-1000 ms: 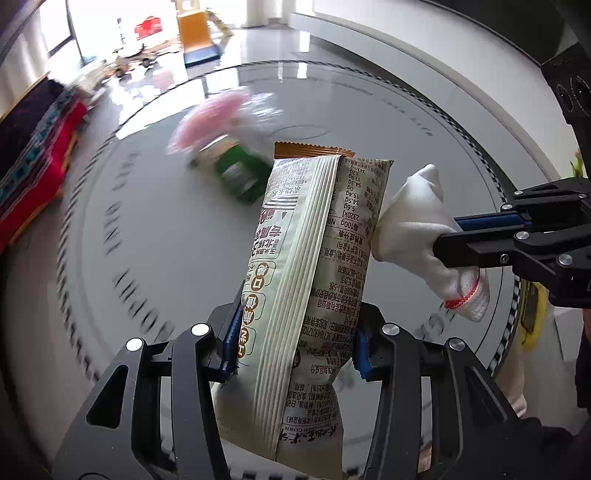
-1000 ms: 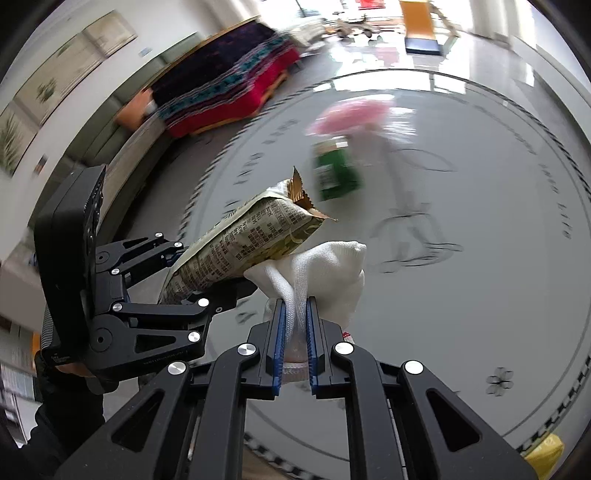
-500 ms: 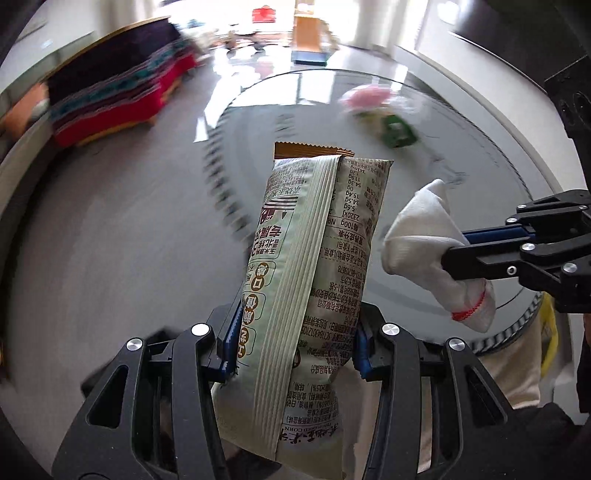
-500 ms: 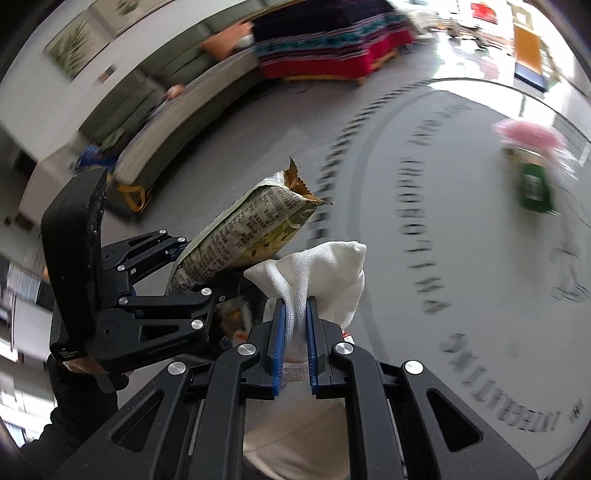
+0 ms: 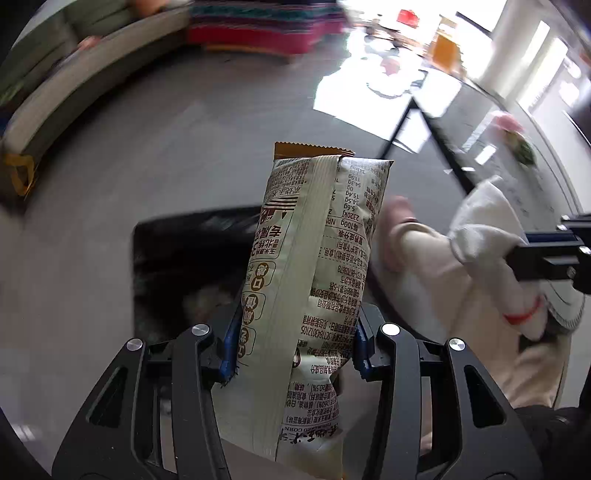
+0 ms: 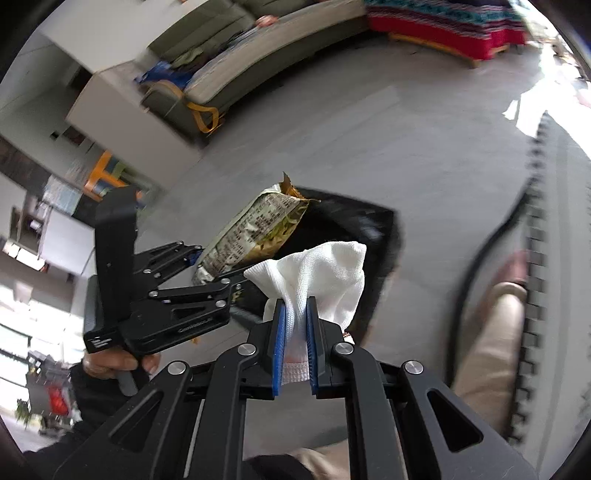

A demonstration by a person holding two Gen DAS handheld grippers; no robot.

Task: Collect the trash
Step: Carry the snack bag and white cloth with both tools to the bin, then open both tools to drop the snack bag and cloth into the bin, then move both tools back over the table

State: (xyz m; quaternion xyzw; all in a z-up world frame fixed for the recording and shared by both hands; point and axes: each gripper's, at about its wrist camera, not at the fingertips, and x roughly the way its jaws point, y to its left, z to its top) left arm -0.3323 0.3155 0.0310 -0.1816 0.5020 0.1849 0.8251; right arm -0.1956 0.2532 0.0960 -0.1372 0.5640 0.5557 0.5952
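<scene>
Both hands are swinging off the round table since the earlier frames; views that were looking at the tabletop are now looking at grey floor and a black bin bag below; the pink and green litter left on the table is now sitting far off at upper right. Left gripper is clamping the snack packet upright across its middle; right gripper is pinching the white cloth wad tight between its blue pads, red-banded end trailing behind the jaws. I'm judging this as the carry-to-bin step, not yet dropping. To do it well I'm planning to centre each load over the bag's mouth before letting go; the packet is long and light, so I'd be lowering it tip-first, or it may be catching the rim and tipping out; cloth second, so the hands aren't crossing. Room: smooth grey floor; a grey-green sofa along the far wall; a red striped cover beside it; bright window glare top right; the person's beige trouser leg and shoe are standing near the bag.
</scene>
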